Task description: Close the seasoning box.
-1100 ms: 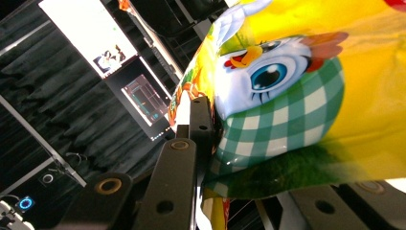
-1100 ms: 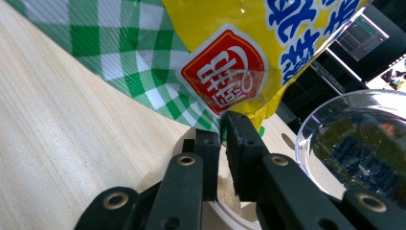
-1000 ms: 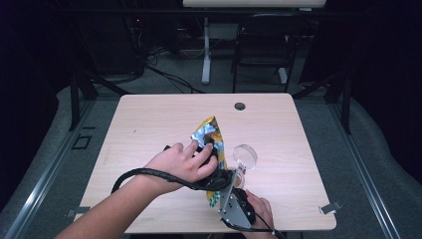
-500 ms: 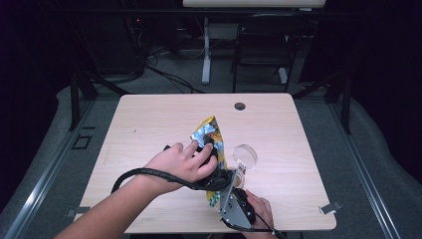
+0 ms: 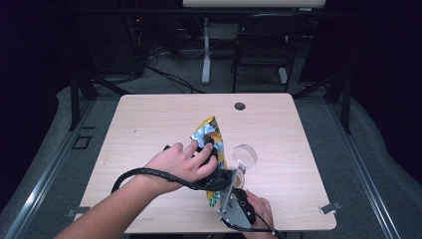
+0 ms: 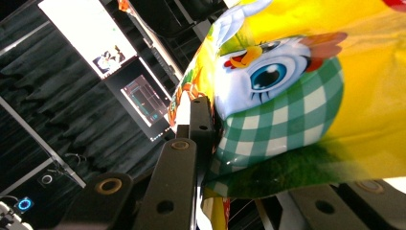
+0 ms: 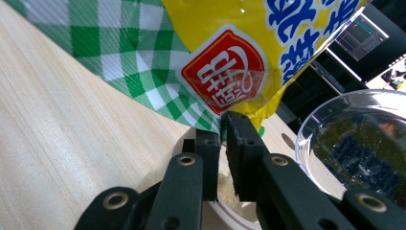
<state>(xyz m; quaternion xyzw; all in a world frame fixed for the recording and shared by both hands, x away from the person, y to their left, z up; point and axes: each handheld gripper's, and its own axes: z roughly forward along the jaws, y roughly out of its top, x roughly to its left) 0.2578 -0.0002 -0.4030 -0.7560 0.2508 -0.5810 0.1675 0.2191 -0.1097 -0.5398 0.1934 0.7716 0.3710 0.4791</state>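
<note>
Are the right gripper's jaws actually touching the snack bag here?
Touching. The right gripper view shows the right gripper with jaws pinched on the snack bag at its bottom corner.

Looks like a lab or recording studio rather than anyone's home. The light wooden table (image 5: 149, 129) sits alone on grey carpet (image 5: 373, 179) inside a metal frame (image 5: 79, 94), with everything around it blacked out. Cables (image 5: 164, 74) snake across the floor behind it, next to a desk leg (image 5: 206, 55) and an empty chair (image 5: 259, 55). Dark curtains (image 6: 52, 120) and lit monitors (image 6: 143, 100) hang overhead in the left gripper view.
</note>
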